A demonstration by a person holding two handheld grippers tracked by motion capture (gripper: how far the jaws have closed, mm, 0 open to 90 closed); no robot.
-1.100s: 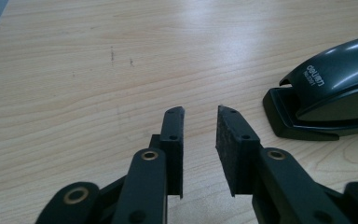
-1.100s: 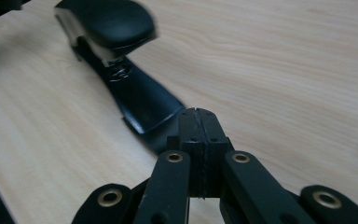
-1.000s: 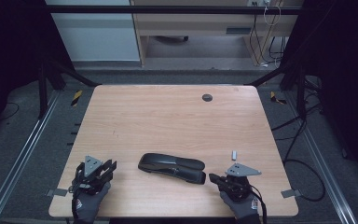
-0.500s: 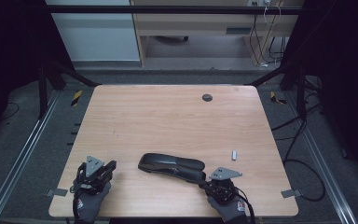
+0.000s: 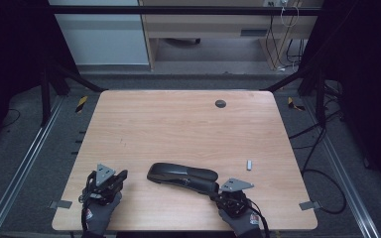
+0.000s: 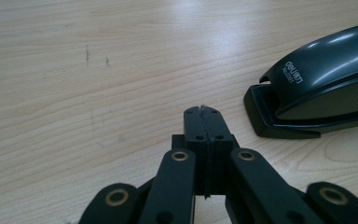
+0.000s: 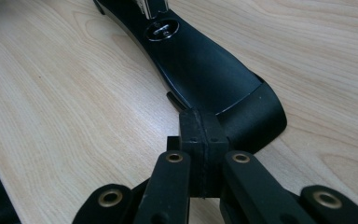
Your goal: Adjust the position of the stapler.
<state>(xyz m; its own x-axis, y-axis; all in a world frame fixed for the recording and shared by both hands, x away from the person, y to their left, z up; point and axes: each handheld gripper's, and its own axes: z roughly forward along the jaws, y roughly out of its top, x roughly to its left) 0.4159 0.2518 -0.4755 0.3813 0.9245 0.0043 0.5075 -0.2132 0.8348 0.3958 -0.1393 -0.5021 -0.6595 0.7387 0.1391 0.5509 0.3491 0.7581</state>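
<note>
- Stapler [image 5: 182,176]: black, lies flat near the front edge of the desk [image 5: 178,124], long axis running left to right, its right end angled slightly toward the person
- Left tool [image 5: 120,177]: rests on the desk at front left, held by a gloved hand [image 5: 98,214]; jaws have just been closing and are now pressed together with nothing between them
- In the left gripper view the stapler's nose [image 6: 317,88] sits ahead and to the right of the left tool's tip [image 6: 206,112], apart from it
- Right tool [image 5: 216,190]: at front right, jaws fully together, gripping nothing
- In the right gripper view the right tool's closed tip [image 7: 200,119] is right up against the stapler's rounded rear end [image 7: 242,102]; contact looks likely, cannot confirm
- Small pale piece [image 5: 249,164] lies on the desk to the right of the stapler, apart from it
- Dark round spot [image 5: 221,103] on the far part of the desk
</note>
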